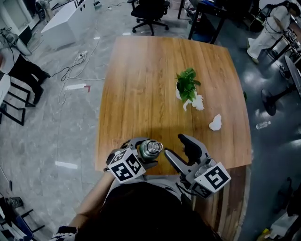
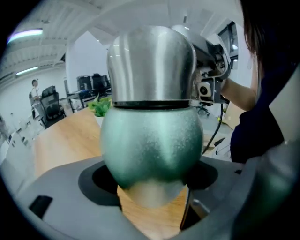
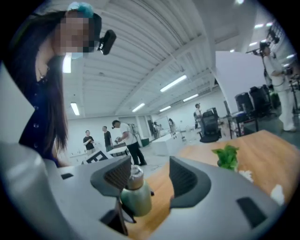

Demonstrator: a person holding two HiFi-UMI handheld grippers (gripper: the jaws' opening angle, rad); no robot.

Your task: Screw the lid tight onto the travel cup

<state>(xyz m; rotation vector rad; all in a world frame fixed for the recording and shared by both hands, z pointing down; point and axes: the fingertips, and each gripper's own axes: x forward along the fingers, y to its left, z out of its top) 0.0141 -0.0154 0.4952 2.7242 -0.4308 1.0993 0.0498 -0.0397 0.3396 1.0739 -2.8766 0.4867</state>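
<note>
The travel cup [image 1: 152,148] has a speckled green body [image 2: 152,145] and a silver metal lid [image 2: 152,65] sitting on top. It stands upright near the table's front edge. My left gripper [image 1: 146,155] is shut on the green body, its jaws on either side [image 2: 152,185]. My right gripper [image 1: 174,145] is just to the right of the cup, jaws wide open with nothing between them. In the right gripper view the cup [image 3: 136,194] shows beyond the left jaw, apart from the ribbed pads [image 3: 183,176]. From the left gripper view, the right gripper [image 2: 208,86] sits behind the lid.
On the wooden table [image 1: 141,80] a small potted green plant [image 1: 186,84] stands mid-right, with crumpled white tissue [image 1: 216,123] nearby. A black office chair [image 1: 150,12] stands beyond the far edge. Cables lie on the floor at the left. People stand far off in the room.
</note>
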